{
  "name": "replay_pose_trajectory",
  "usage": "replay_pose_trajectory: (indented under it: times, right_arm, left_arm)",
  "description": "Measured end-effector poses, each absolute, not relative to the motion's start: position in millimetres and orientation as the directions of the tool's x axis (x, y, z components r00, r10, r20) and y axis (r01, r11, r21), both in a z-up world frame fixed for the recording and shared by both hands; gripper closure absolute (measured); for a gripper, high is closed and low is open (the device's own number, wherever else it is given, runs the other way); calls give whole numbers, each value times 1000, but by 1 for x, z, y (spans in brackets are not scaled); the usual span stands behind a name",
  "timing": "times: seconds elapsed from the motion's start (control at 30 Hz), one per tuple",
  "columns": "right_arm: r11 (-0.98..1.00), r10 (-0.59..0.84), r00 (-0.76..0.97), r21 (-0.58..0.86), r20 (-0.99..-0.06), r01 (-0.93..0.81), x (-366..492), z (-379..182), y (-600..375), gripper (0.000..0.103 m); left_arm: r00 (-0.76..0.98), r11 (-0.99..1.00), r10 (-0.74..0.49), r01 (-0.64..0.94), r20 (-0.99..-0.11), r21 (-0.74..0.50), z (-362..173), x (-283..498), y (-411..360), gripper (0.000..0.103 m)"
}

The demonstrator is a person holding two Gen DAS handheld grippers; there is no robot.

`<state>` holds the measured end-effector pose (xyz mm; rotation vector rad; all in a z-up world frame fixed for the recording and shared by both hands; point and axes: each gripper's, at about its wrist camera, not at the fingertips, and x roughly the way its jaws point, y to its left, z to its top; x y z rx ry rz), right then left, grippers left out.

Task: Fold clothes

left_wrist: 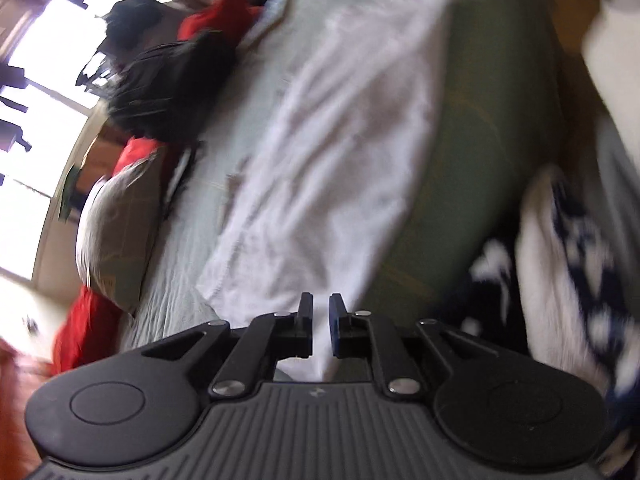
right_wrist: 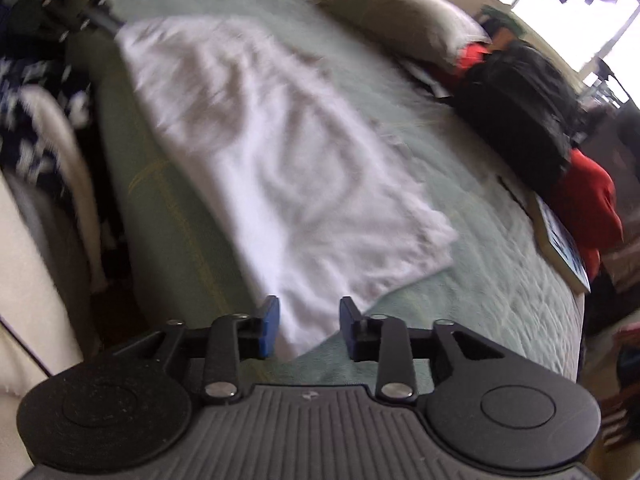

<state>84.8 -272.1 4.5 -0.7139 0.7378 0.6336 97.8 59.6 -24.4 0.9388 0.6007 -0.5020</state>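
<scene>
White garment (left_wrist: 328,148) spread flat along the near edge of a bed covered by a pale green quilt (right_wrist: 460,300), its long side parallel to the mattress edge, a placement that suits folding it lengthwise. Both views are motion-blurred.

Left gripper (left_wrist: 320,320): jaws stand narrowly apart, framing a corner of the white cloth that lies behind and below them; the pads do not appear to press on it, so the cloth is probably released rather than held.

Right gripper (right_wrist: 308,320): jaws clearly apart, the opposite end of the garment showing through the gap, untouched. Each tong thus sits over one end of the cloth, as one would hold them to take or leave two corners at once.

At the far side lie a grey pillow (right_wrist: 408,24), a black bag (right_wrist: 516,108) and red fabric (right_wrist: 588,204); a dark blue and white patterned cloth (left_wrist: 576,264) lies off the near edge. Folding appears at an early stage.
</scene>
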Motion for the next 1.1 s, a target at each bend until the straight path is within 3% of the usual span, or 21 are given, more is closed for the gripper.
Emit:
replay_pose_trajectory:
  times: [0.03,0.13,0.3,0.4,0.43,0.5,0.67,0.83,1.1]
  right_arm:
    - [636,294,585,-303,-756,-710,88,11,-277,55]
    - [709,403,580,-159,-708,-687,99,21,-283,55]
    - [736,478,545,-24,-688,-676,118,-10,-249,55]
    - [764,466,514,35,-720,-644,124,-40,-233,54]
    - [773,434,516,11,-739,-635,122,-50,-231,54]
    - [787,408,531,-9,-743,-617,113,-57,-241,51]
    - [856,435,578,116,-690,-505,109,-43,-293,48]
    - [879,476,651,296,-592,-374,156,-26,-340,53]
    - [870,485,654,398,-581,-292,226,-56,-353,55]
  left_arm:
    - [728,558,-167,626,-664,546,-13,105,59,78]
    - [707,684,-274,620,-652,385,-3,137,51,57]
    - [633,763,-360,623,-686,174,-39,161,30,57]
    - [597,777,-305,606,-742,168,-72,155,28,56]
    - [593,784,-285,596,-753,173,-82,153,34,50]
    - [592,803,-270,574,-759,161,-83,143,52,39]
    - [630,845,-239,510,-739,161,-56,131,72,33]
    - [643,884,-339,467,-687,1,-27,149,62,16]
    - [618,920,-319,383,-719,-80,-48,173,23,14]
